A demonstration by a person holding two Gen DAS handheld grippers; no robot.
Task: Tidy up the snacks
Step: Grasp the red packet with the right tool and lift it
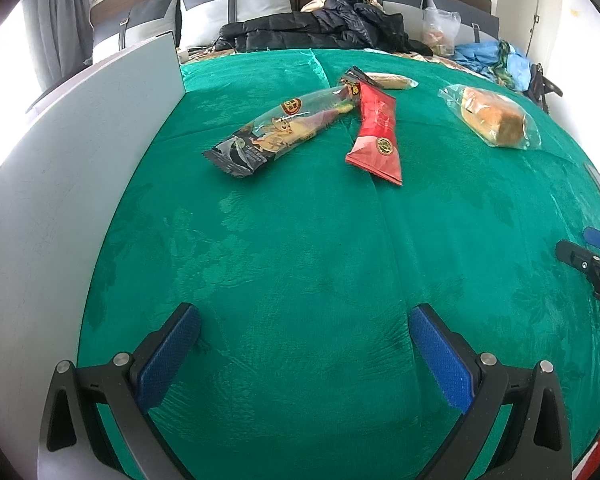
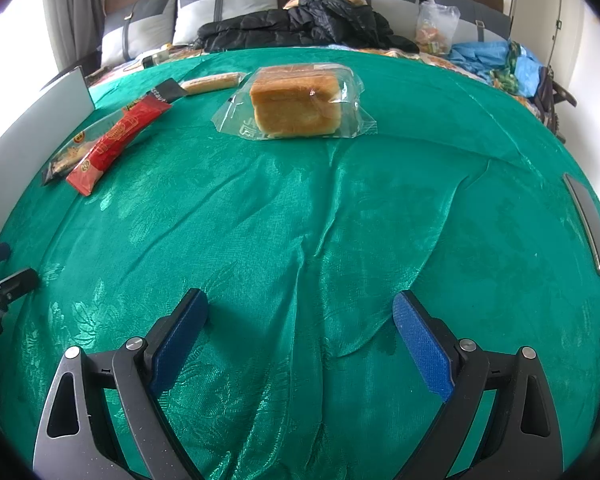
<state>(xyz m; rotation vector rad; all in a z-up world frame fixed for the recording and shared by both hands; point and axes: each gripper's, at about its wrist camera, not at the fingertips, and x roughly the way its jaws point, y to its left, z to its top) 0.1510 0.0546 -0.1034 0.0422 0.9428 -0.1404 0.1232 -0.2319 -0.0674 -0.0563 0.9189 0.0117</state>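
The main risk here is the slick packaging: the red pack lies across the tip of the clear pack, so a pinch on either could drag the other along, and the glossy film may slide out from between the pads. The bread is soft and could be crushed by a hard squeeze, and the loose green cloth is rumpled, so a low approach may snag a fold with a wrapper. A pale bar lies farthest away, behind the red pack. Both tools hover low over the near cloth, well short of the snacks: the left gripper is spread wide and empty, and the right gripper likewise gapes with nothing between its pads, aimed roughly at the bread.
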